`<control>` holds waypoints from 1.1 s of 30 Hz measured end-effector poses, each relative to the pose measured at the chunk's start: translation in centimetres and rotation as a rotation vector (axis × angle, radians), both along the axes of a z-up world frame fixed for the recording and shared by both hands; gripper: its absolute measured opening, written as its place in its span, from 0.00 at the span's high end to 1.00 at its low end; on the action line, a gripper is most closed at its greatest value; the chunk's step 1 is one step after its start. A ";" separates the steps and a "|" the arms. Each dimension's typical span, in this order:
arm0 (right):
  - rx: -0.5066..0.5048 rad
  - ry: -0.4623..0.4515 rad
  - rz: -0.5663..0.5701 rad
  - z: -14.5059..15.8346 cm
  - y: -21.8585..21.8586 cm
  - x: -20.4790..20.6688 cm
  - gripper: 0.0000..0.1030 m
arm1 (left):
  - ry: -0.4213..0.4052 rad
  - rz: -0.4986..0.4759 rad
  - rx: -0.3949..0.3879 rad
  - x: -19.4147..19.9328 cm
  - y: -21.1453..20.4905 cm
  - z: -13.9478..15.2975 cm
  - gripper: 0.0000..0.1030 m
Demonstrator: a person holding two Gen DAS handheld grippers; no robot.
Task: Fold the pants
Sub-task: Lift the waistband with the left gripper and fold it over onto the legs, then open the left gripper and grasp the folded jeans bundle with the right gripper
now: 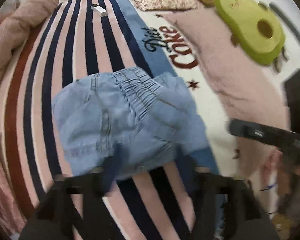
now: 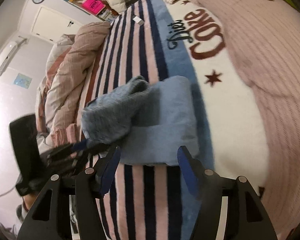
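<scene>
Pants, one light-blue denim pair (image 2: 160,124), lie bunched on one striped pink-and-navy blanket (image 2: 142,190). Left gripper (image 2: 86,150) pinches their edge. Right gripper (image 2: 148,160) gapes wide, holding nothing.

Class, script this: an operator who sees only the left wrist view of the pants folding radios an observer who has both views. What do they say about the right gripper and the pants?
Operator: I only see the right gripper side-on. Is it open?
Observer: Yes. The right gripper has its blue-padded fingers wide apart, closed on nothing.
Operator: Where is it relative to the pants?
Observer: The near edge of the pants shows between its fingertips, over the striped blanket. I cannot tell whether they touch.
</scene>
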State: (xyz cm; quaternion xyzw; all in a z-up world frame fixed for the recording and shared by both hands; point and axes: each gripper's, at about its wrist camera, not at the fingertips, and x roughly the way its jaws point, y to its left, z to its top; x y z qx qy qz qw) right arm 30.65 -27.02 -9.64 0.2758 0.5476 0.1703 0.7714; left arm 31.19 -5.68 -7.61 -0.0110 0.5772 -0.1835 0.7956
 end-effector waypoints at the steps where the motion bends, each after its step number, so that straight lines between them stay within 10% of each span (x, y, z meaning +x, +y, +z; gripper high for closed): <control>1: 0.008 -0.002 0.004 0.0 0.5 0.3 0.42 | -0.006 0.020 -0.017 -0.5 0.9 0.5 0.32; 17: 0.039 0.127 -0.039 -5.5 5.4 3.6 0.29 | -0.012 0.292 0.068 -1.8 11.2 1.1 0.32; 23: -0.022 0.097 -0.058 -5.8 6.5 4.5 0.74 | -0.006 0.311 0.059 -1.4 11.6 0.9 0.32; 33: -0.136 -0.063 -0.032 -0.1 4.6 3.7 0.79 | -0.005 0.296 0.053 -1.7 10.7 1.1 0.32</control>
